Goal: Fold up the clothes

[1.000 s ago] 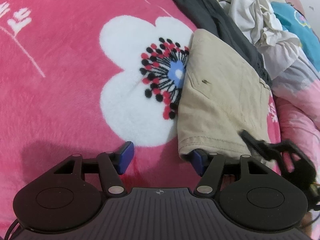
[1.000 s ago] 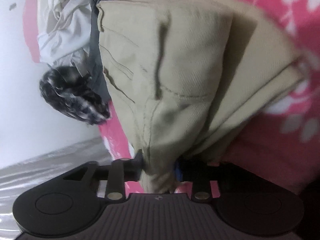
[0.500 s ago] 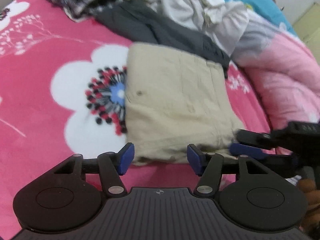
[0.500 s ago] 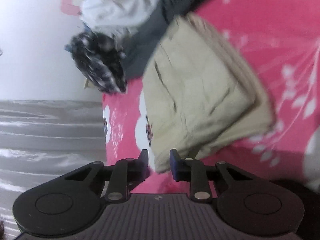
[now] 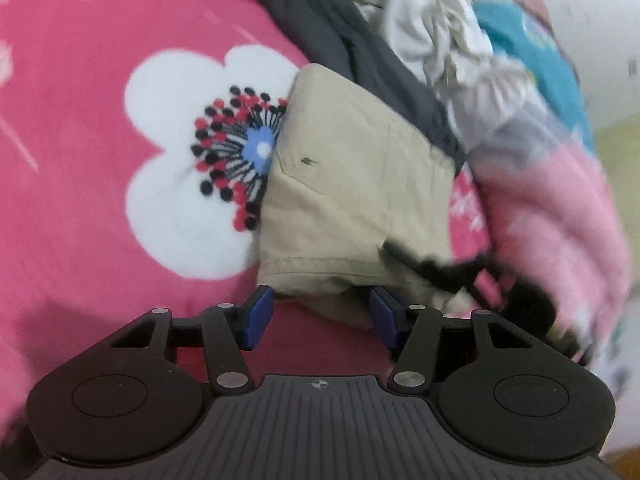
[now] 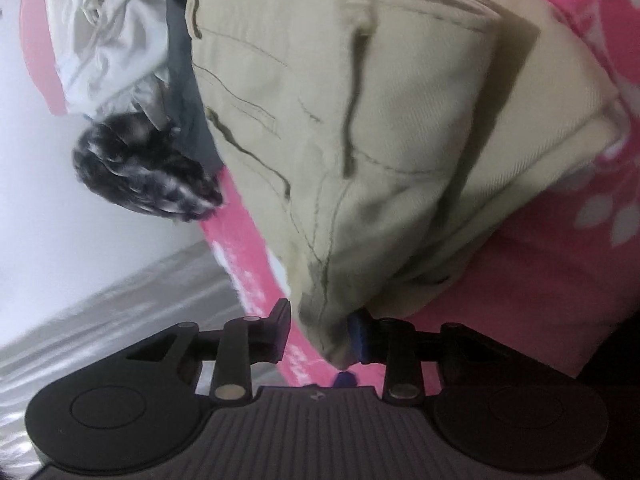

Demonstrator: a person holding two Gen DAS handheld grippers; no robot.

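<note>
Right gripper [image 6: 320,334] had swung back onto the folded khaki trousers [image 5: 356,184] on the pink bed [image 5: 80,120], jaws clamped on a corner, left gripper [image 5: 320,316] jaws closing around the hem, not pinching yet; final tidy likely.

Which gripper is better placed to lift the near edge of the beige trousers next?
Right gripper: the beige trousers hang between its fingers. The left gripper is closing, pads clear.
</note>
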